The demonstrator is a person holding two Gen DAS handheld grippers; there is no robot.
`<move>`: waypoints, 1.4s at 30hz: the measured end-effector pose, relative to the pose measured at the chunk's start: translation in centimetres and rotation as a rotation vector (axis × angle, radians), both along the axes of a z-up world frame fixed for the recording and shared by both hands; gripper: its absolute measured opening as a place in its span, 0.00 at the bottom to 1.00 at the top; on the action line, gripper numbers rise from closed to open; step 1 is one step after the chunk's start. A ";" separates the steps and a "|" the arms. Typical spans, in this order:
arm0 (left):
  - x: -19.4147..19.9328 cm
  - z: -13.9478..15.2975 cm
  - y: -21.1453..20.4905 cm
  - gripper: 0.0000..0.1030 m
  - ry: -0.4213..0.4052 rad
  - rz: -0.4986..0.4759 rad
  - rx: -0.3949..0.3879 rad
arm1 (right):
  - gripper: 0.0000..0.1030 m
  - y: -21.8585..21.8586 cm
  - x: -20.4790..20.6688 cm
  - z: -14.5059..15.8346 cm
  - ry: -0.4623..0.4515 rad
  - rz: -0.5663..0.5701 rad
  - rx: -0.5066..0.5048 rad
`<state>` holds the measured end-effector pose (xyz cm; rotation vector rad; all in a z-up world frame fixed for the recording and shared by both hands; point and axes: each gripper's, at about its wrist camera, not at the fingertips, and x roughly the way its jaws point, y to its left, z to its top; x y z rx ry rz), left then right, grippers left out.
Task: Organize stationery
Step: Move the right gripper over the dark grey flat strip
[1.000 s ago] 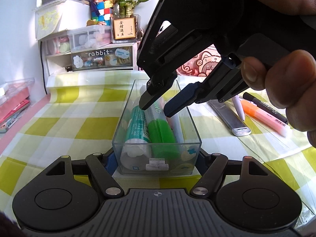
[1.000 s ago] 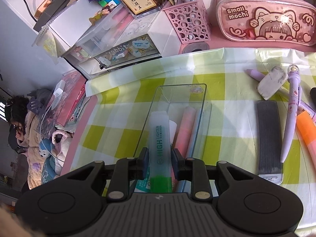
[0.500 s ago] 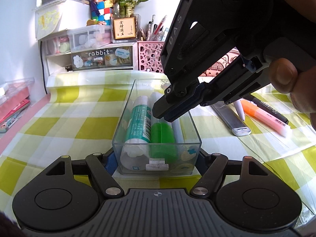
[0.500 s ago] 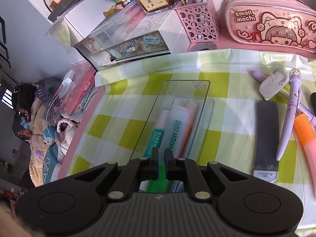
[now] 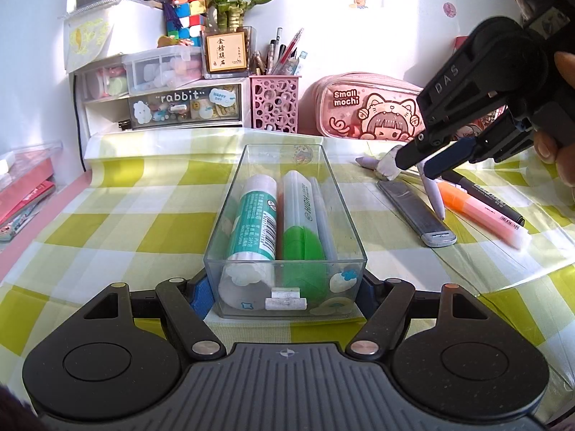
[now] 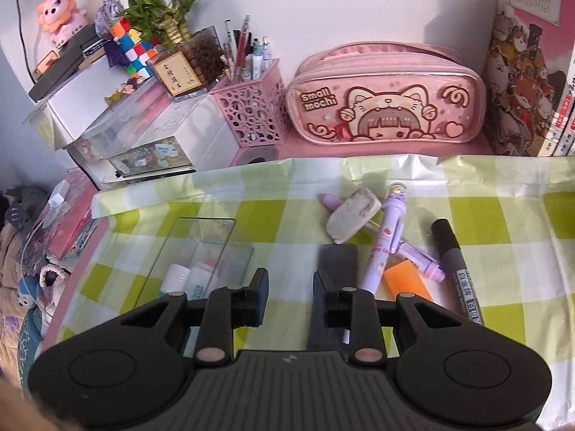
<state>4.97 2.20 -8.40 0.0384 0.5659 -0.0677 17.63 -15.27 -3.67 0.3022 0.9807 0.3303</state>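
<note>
My left gripper (image 5: 285,291) is shut on the near end of a clear plastic box (image 5: 345,215), one finger on each side wall. In the box lie a teal glue stick (image 5: 255,222), a green highlighter (image 5: 302,230) and a pale pen. My right gripper (image 6: 290,287) hangs to the right of the box, above a flat grey case (image 6: 337,262). Its jaws are opening, with nothing between them. Beside the case lie an eraser (image 6: 354,219), a purple pen (image 6: 388,240), an orange highlighter (image 6: 406,280) and a black marker (image 6: 456,265). The left wrist view shows the right gripper (image 5: 413,167) held in a hand.
A green-checked cloth (image 5: 143,230) covers the desk. Along the back stand a pink pencil case (image 6: 388,97), a pink pen cup (image 6: 251,111), clear drawers (image 5: 179,107) and a plant. Books (image 6: 521,72) stand at the far right; red folders (image 5: 25,190) lie at the left edge.
My right gripper let go of the green highlighter in the box, closed, then swung right over the loose stationery and parted its jaws. My left gripper and the box stayed still.
</note>
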 end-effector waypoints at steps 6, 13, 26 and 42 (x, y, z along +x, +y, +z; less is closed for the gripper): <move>0.0 0.0 0.0 0.71 0.000 0.001 0.001 | 0.11 -3.2 0.6 -2.1 0.034 -0.117 -0.063; 0.0 0.0 0.1 0.71 -0.001 0.000 0.001 | 0.11 -5.6 1.1 -2.1 0.021 -0.178 -0.025; 0.0 0.0 0.1 0.71 0.000 0.001 0.001 | 0.11 -3.3 -1.5 -0.9 -0.038 -0.053 -0.137; 0.0 0.0 0.1 0.71 -0.001 -0.004 -0.002 | 0.00 5.5 -1.6 -2.2 -0.079 0.128 -0.421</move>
